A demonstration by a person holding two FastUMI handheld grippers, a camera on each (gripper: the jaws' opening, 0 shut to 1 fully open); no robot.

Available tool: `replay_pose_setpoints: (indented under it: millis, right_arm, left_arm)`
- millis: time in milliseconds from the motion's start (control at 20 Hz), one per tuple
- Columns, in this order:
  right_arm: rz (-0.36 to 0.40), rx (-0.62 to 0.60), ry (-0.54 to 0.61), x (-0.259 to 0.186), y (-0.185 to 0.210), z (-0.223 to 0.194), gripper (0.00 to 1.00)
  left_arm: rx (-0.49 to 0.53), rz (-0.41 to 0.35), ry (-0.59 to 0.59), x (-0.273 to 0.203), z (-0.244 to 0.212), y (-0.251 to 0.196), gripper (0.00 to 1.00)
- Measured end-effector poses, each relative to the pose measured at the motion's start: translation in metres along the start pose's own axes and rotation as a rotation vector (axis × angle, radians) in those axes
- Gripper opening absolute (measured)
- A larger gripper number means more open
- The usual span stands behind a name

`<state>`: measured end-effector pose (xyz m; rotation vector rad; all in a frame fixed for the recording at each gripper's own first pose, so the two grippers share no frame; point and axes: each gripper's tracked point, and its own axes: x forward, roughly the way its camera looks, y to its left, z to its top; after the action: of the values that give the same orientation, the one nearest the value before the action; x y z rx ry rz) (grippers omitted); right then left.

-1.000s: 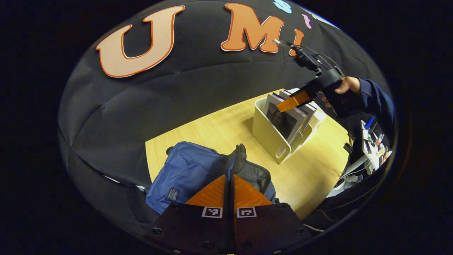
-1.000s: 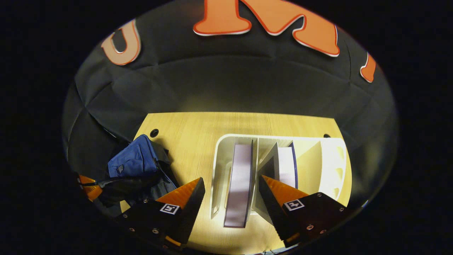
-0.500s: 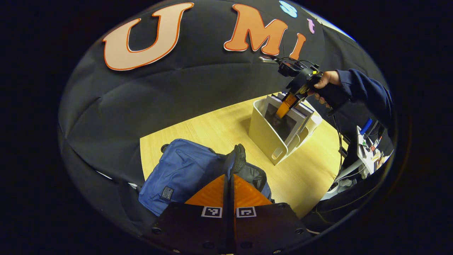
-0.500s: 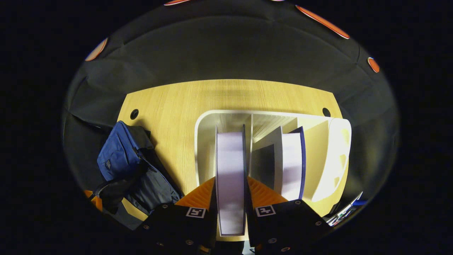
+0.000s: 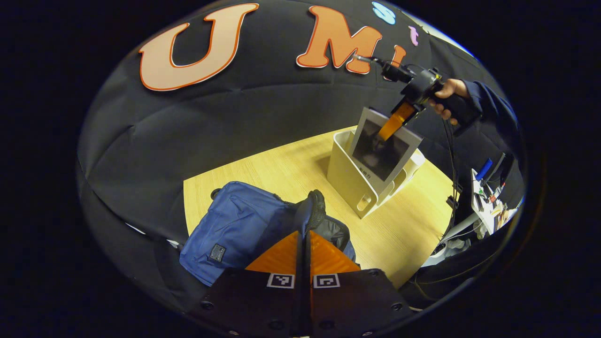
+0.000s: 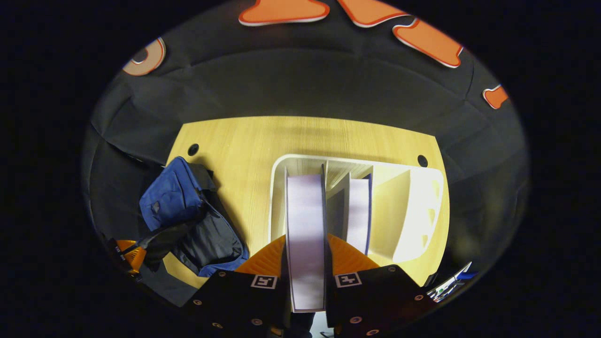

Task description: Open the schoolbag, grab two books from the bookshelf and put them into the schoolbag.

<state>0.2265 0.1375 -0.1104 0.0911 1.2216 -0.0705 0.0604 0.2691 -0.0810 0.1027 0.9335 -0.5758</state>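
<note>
Left gripper view shows book cover's dark picture.

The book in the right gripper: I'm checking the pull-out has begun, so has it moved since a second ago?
Yes. In the left gripper view the book has risen partway out of the white bookshelf, gripped by the right gripper.

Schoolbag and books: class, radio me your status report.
Left tongs shut on schoolbag flap. Right tongs shut on book, raised over bookshelf. Second book in shelf. Nothing in the way.
</note>
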Motion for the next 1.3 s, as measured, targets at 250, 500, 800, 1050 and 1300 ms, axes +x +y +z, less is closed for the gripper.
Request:
replay_pose_setpoints:
  millis: [250, 500, 800, 1050, 1300]
  right_arm:
    - [0.057, 0.014, -0.096, -0.062, -0.004, 0.000, 0.28]
    - [0.148, 0.083, -0.191, -0.105, -0.011, -0.009, 0.26]
    - [0.354, 0.247, -0.226, -0.115, 0.005, -0.041, 0.26]
    - [0.489, 0.367, -0.220, -0.104, 0.028, -0.072, 0.25]
    - [0.580, 0.466, -0.211, -0.091, 0.053, -0.090, 0.25]
  left_arm:
    - [0.014, 0.015, 0.007, -0.006, 0.004, 0.000, 0.00]
    - [0.021, 0.031, 0.016, -0.007, 0.007, 0.003, 0.01]
    - [0.023, 0.045, 0.028, -0.009, 0.011, 0.005, 0.01]
    - [0.018, 0.064, 0.041, -0.013, 0.023, 0.012, 0.01]
    - [0.004, 0.080, 0.054, -0.018, 0.034, 0.016, 0.01]
